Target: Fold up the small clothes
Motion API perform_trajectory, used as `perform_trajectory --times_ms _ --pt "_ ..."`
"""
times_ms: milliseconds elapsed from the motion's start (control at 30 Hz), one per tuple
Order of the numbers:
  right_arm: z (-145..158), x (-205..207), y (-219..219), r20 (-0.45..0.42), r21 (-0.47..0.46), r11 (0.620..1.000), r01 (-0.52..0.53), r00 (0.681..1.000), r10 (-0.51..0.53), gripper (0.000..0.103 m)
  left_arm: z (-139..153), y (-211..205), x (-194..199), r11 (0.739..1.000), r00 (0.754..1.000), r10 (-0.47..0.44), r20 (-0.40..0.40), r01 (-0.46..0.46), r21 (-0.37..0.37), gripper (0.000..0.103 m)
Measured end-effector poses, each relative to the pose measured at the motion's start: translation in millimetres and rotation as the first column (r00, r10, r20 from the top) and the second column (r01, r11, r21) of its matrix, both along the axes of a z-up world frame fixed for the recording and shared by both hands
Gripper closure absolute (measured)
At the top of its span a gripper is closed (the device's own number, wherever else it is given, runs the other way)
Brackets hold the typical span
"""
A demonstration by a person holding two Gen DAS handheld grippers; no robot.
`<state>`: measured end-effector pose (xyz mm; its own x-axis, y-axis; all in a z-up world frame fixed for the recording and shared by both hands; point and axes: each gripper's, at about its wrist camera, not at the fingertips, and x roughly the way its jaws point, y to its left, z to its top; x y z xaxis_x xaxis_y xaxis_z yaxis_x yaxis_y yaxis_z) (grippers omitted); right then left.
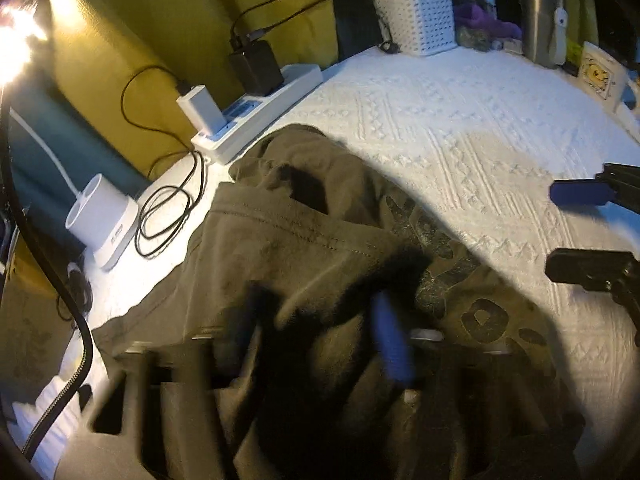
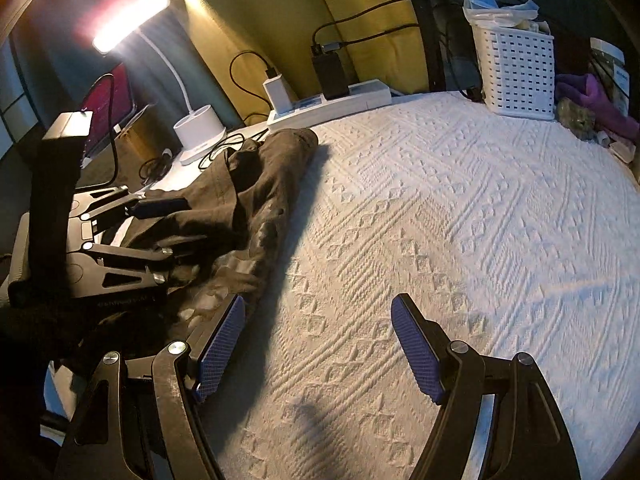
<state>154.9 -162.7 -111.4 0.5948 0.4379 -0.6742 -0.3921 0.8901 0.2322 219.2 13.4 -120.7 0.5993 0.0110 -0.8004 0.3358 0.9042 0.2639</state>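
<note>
In the right wrist view, the white woven bedspread point(image 2: 460, 220) lies bare across the centre and right of the frame, giving wide passage. The crumpled dark olive garment point(image 2: 248, 200) heaps up at left, with the left gripper point(image 2: 188, 224) lying on it. Along the top edge stand a white power strip with plugged chargers point(image 2: 332, 104), a white lamp base point(image 2: 200, 136) with loose black cables point(image 2: 224, 148), and a white perforated plastic basket point(image 2: 516, 72). A purple cloth point(image 2: 592, 100) crowds the upper right corner.

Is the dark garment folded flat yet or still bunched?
Bunched: the dark garment lies heaped in loose creases on the white cover.
</note>
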Motion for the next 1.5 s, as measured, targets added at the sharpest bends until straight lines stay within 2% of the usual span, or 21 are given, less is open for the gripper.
perform_trajectory --times_ms 33,167,400,533,667,767,867,967,1000,1033,1067,1133,1367,1500 --pt "1 1 1 0.001 -0.002 1.000 0.000 1.000 0.000 0.026 2 4 1 1.000 1.000 0.013 0.005 -0.013 -0.008 0.098" --pt "5 5 12 0.008 -0.017 1.000 -0.011 1.000 0.011 0.026 24 38 -3 0.989 0.994 0.087 0.061 -0.078 -0.127 0.099" --pt "15 14 44 0.026 -0.058 0.997 -0.046 0.999 0.047 0.026 51 103 -15 0.959 0.969 0.214 0.121 -0.185 -0.213 0.099" --pt "22 16 67 0.040 -0.078 0.995 -0.068 0.997 0.071 0.026 57 143 -19 0.933 0.950 0.280 0.135 -0.236 -0.272 0.099" --pt "23 19 95 0.040 -0.100 0.989 -0.106 0.993 0.111 0.026 49 184 -16 0.902 0.932 0.344 0.115 -0.294 -0.315 0.099" --pt "17 23 116 0.021 -0.118 0.984 -0.135 0.990 0.139 0.026 26 213 -6 0.874 0.918 0.393 0.060 -0.352 -0.336 0.099" --pt "10 25 132 0.000 -0.141 0.978 -0.156 0.987 0.158 0.026 8 227 -1 0.849 0.906 0.423 -0.002 -0.397 -0.348 0.097" --pt "5 25 140 -0.013 -0.164 0.973 -0.161 0.987 0.162 0.026 11 234 -8 0.836 0.894 0.448 0.004 -0.417 -0.357 0.096" --pt "4 25 141 -0.015 -0.168 0.973 -0.160 0.987 0.160 0.026 14 237 -12 0.828 0.891 0.454 0.004 -0.420 -0.372 0.095" --pt "3 25 142 -0.015 -0.173 0.973 -0.155 0.988 0.155 0.026 17 239 -17 0.819 0.888 0.459 0.004 -0.422 -0.388 0.084" --pt "3 25 142 -0.015 -0.175 0.973 -0.152 0.988 0.152 0.026 21 239 -22 0.815 0.892 0.452 0.006 -0.410 -0.409 0.065" --pt "5 23 140 -0.011 -0.181 0.973 -0.142 0.990 0.142 0.026 28 236 -35 0.812 0.904 0.428 0.014 -0.378 -0.445 0.052" --pt "9 7 127 0.000 -0.187 0.977 -0.107 0.994 0.109 0.026 32 187 -79 0.811 0.969 0.244 -0.035 -0.224 -0.540 0.051" --pt "10 -7 113 0.006 -0.182 0.980 -0.079 0.997 0.081 0.026 21 152 -95 0.821 0.987 0.147 -0.058 -0.155 -0.550 0.051"
